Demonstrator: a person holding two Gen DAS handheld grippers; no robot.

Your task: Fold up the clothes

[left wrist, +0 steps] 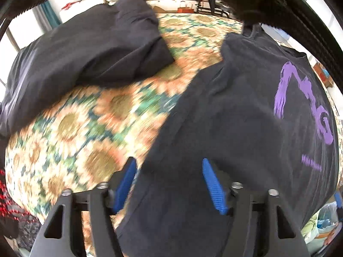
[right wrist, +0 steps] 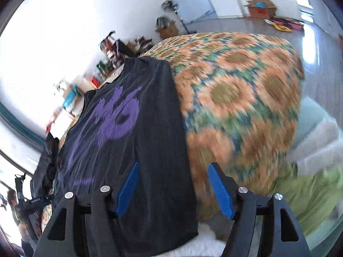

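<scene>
A black T-shirt with a purple print (left wrist: pixel 246 115) lies spread flat on a bed with a sunflower-pattern cover (left wrist: pixel 90 128). My left gripper (left wrist: pixel 169 165) is open above the shirt's left edge near its hem, holding nothing. In the right wrist view the same shirt (right wrist: pixel 133 128) lies lengthwise, with its right edge running between the blue fingers. My right gripper (right wrist: pixel 173 169) is open above that edge and empty. The bed cover (right wrist: pixel 240 98) lies to the shirt's right.
A heap of dark clothing (left wrist: pixel 85 49) lies on the far left of the bed. A red and black garment (left wrist: pixel 8 201) sits at the left bed edge. Cardboard boxes (right wrist: pixel 260 7) and clutter stand on the floor. A green sheet (right wrist: pixel 310 197) hangs at the right.
</scene>
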